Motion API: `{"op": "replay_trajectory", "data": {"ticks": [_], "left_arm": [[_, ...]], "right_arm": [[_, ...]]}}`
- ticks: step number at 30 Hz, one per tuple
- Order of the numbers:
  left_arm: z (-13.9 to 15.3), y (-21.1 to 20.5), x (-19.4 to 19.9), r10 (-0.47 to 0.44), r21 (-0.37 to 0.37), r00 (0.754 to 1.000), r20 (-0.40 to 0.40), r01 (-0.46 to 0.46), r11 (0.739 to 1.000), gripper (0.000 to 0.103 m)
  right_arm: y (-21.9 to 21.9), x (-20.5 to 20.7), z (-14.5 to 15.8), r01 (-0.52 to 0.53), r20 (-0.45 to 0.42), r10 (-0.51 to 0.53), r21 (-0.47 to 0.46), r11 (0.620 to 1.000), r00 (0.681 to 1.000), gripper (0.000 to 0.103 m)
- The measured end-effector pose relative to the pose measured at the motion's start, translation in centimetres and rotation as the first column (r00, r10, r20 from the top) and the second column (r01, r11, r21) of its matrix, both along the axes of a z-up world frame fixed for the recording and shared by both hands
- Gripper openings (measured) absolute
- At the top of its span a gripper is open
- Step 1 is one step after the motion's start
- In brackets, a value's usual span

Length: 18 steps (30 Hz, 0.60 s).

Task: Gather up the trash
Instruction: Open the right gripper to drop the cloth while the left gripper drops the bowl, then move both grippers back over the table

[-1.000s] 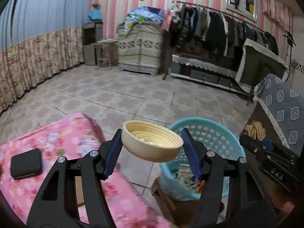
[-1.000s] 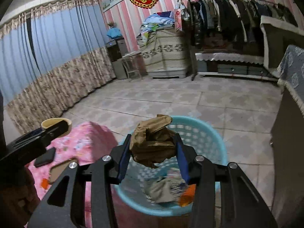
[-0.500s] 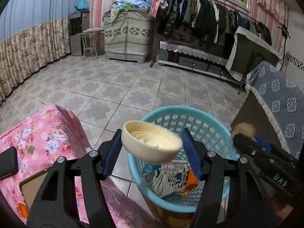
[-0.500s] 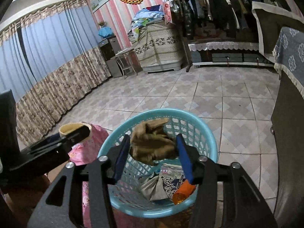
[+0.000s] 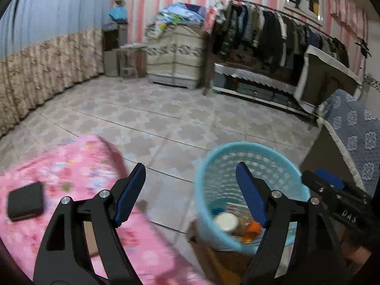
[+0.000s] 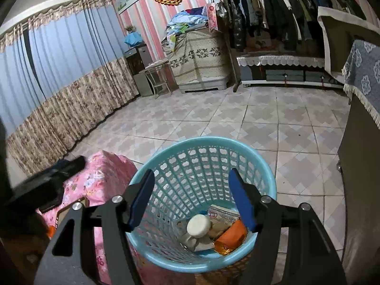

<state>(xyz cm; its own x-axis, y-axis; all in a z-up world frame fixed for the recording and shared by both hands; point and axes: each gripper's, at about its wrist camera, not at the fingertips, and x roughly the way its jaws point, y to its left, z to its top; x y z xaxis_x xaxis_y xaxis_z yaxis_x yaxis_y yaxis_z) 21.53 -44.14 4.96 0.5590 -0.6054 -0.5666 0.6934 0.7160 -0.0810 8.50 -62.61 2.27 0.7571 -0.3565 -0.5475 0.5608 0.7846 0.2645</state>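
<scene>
Turquoise plastic lattice makes up the basket [image 6: 201, 161], a round, tapering bin with a smooth rolled rim that stands on the tiled floor just beside the pink floral cloth [image 5: 71, 166]. Both tools hang empty: the left gripper [image 5: 190, 190] has its blue-padded jaws spread and widening with nothing between them, and the right gripper [image 6: 191, 196], poised directly over the basket mouth, is likewise parting its jaws around bare air. Judging by this, a drop-off looks complete. At the basket's bottom, toward 6 o'clock in the right wrist view, lies the trash: a cream, round lid-like disc [image 6: 198, 225], matte and shallow; a glossy crumpled orange wrapper [image 6: 231, 236] at its 3 o'clock; a printed packet [image 6: 220, 213] at the disc's 1 o'clock; and pale, soft-looking scraps underneath. What is left seems to sit on the cloth: a small black rectangular object [image 5: 25, 200], flat with rounded corners, at 9 o'clock in the left wrist view, though whether it counts as trash I cannot tell. That view is blurred, so finer texture on the cloth stays unclear.
</scene>
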Motion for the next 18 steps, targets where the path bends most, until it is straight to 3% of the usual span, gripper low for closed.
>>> {"op": "replay_trajectory", "data": {"ticks": [5,9,14,16,18], "left_arm": [[3.8,9.2,0.5,0.114,-0.005,0.990,0.079,-0.114,0.993,0.080],[4.8,19.4,-0.8,0.239,-0.009,0.961,0.136,-0.240,0.971,0.086],[1.9,31.4,-3.7,0.405,0.000,0.907,0.111,-0.408,0.913,0.087],[-0.3,34.9,-5.0,0.465,0.015,0.881,0.083,-0.468,0.884,0.089],[-2.3,36.5,-5.9,0.480,0.017,0.876,0.036,-0.481,0.877,0.089]], "right_arm": [[3.3,1.3,1.6,-0.043,0.000,0.043,-0.035,0.998,0.999,0.073],[9.3,2.7,3.6,-0.106,0.032,0.111,-0.115,0.988,0.993,0.076],[20.5,4.5,4.5,-0.294,0.046,0.309,-0.203,0.934,0.950,0.079],[24.1,5.0,3.5,-0.384,0.058,0.396,-0.151,0.911,0.916,0.080],[26.7,5.5,2.3,-0.438,0.052,0.445,-0.103,0.893,0.894,0.080]]}}
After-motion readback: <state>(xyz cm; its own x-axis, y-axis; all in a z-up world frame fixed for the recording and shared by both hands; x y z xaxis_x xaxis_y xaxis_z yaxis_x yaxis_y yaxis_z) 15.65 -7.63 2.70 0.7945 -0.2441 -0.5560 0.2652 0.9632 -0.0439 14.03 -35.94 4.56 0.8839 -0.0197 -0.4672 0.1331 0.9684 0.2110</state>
